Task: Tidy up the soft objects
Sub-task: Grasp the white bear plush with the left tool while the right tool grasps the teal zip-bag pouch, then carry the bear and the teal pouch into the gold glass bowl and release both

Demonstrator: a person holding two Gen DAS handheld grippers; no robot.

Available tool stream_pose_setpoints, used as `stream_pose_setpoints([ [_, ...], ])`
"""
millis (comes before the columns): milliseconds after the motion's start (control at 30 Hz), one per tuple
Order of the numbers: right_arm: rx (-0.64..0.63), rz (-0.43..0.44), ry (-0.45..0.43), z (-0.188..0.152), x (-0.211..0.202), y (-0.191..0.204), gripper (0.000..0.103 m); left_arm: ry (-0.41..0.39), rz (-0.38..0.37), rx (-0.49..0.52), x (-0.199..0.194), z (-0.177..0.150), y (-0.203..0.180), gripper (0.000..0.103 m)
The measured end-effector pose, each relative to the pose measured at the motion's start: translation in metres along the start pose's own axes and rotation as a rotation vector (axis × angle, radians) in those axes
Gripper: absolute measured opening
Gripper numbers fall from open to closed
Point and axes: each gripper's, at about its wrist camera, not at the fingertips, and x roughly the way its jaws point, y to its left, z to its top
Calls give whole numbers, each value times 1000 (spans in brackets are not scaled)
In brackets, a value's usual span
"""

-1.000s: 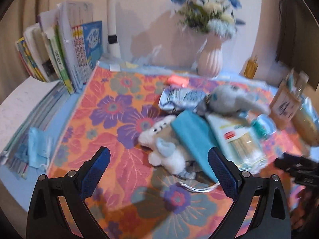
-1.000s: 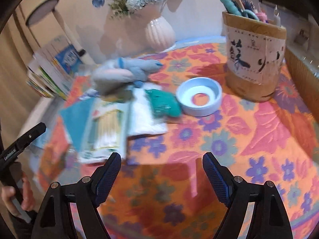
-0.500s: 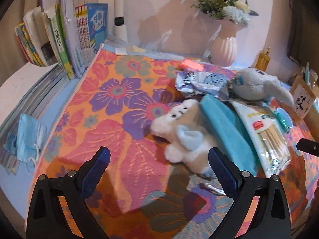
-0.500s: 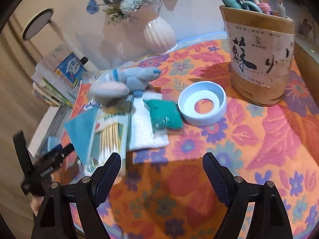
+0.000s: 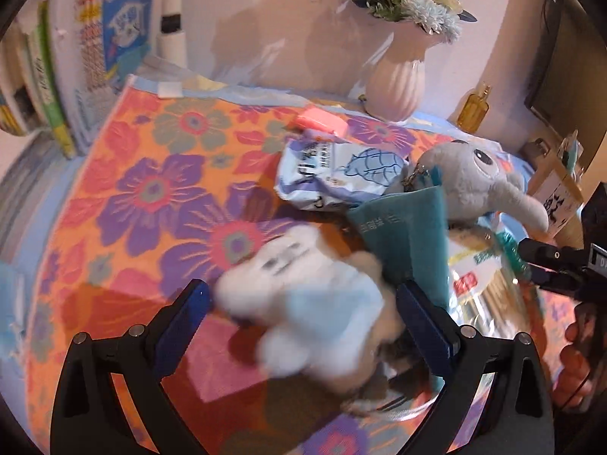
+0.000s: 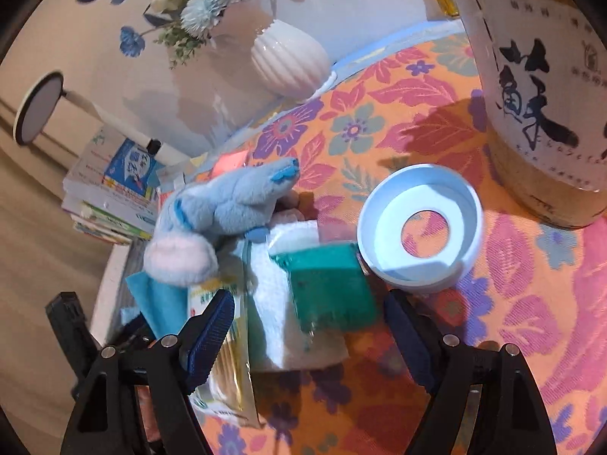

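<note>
A white plush toy (image 5: 303, 303) with a pale blue ear lies blurred on the flowered cloth (image 5: 151, 197), between the fingers of my left gripper (image 5: 303, 318), which is open around it. A grey elephant plush (image 5: 466, 185) rests behind it on a teal folded cloth (image 5: 406, 239). In the right wrist view the elephant (image 6: 227, 204) lies at the far side of the pile. My right gripper (image 6: 309, 326) is closing. A green pad (image 6: 330, 284) on a white cloth pack (image 6: 273, 303) sits between its jaws, untouched by the pads.
A crumpled snack bag (image 5: 334, 174), a pink eraser (image 5: 322, 121) and a cotton swab packet (image 6: 227, 360) lie in the pile. A pale blue ring dish (image 6: 421, 227) and a tall pen holder (image 6: 542, 94) stand at the right. Vase (image 5: 398, 79) and books (image 5: 95, 57) line the back.
My left gripper came forward and down until the white plush sits between its fingers. My right gripper moved closer to the pile, over the green pad, and rolled.
</note>
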Motion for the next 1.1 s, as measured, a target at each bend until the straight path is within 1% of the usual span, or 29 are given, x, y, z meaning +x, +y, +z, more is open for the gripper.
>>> stream_pose_setpoints([
  [100,-4,2,-15,1,2,0,80,32,-6,-33,15,-3,3,99],
  [133,-12,-8,-21,0,2,1,77,26,-3,-32,15,-4,3,99],
  [167,-20,-19,-23,-1,3,2,71,12,-6,-29,13,-3,3,99],
  [200,-32,-33,-26,-2,3,3,68,-7,-12,-27,10,-4,2,99],
  [233,-46,-48,-26,-3,3,3,62,-9,-14,-30,10,-5,4,97],
  [267,-54,-63,-28,-4,3,4,52,0,-17,-37,10,-6,5,93],
  [300,-56,-73,-26,-5,3,3,46,0,-18,-48,10,-7,7,86],
  [333,-49,-66,-23,-6,3,2,39,-9,-17,-57,8,-7,8,85],
  [367,-36,-45,-31,-8,1,0,39,-23,-19,-68,6,-7,10,82],
  [400,-28,-31,-33,-10,0,-1,39,-46,-19,-79,2,-7,12,77],
  [467,-5,15,-2,-15,-2,-4,39,-72,-32,-82,-5,-7,14,72],
  [533,-8,27,3,-22,-13,-4,38,-86,-21,-60,-15,-8,12,72],
  [633,-41,32,-22,-34,-40,1,38,-115,11,-36,-34,-12,8,72],
  [667,-59,25,-33,-39,-49,3,38,-136,13,-35,-45,-15,7,72],
  [700,-88,1,-47,-46,-62,6,38,-148,10,-38,-51,-17,6,72],
  [767,-132,-58,-58,-56,-75,11,38,-173,-6,-46,-65,-23,3,72],
  [800,-172,-121,-65,-64,-82,15,38,-190,-14,-47,-73,-26,0,72],
  [900,-242,-238,-62,-78,-88,19,38,-225,-38,-41,-92,-31,-11,72],
  [967,-274,-278,-51,-87,-90,17,39,-232,-57,-25,-101,-34,-20,72],
  [1100,-324,-360,-15,-102,-85,9,38,-235,-58,25,-109,-43,-43,72],
])
